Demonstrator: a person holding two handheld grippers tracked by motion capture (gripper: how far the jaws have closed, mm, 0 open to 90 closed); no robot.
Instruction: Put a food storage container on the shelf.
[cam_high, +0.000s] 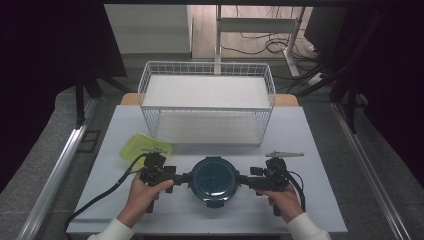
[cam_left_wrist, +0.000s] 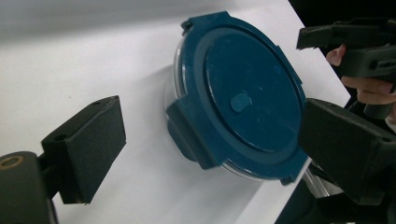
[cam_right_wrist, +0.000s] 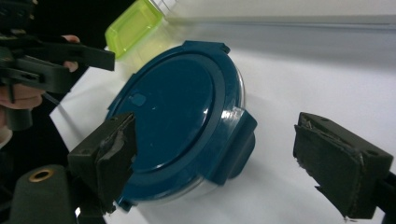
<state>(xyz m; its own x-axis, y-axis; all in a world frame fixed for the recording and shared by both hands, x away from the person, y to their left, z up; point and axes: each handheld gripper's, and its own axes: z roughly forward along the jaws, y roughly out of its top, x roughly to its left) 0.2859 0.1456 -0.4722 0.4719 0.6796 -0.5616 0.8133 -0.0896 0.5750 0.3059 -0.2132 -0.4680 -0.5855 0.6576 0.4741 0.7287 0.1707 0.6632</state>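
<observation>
Near the table's (cam_high: 300, 135) front edge sits the round blue-lidded container (cam_high: 213, 177) – squarely between the 2 tongs. Left gripper (cam_high: 182, 178) and right gripper (cam_high: 243, 180) both stand released, jaws spread, each facing a side latch, neither pressing it, about equally near.

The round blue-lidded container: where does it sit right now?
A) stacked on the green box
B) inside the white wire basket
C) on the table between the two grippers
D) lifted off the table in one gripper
C: the container rests on the table, with the left gripper and right gripper at its two sides, both with jaws open; the basket and green box stand apart.
</observation>
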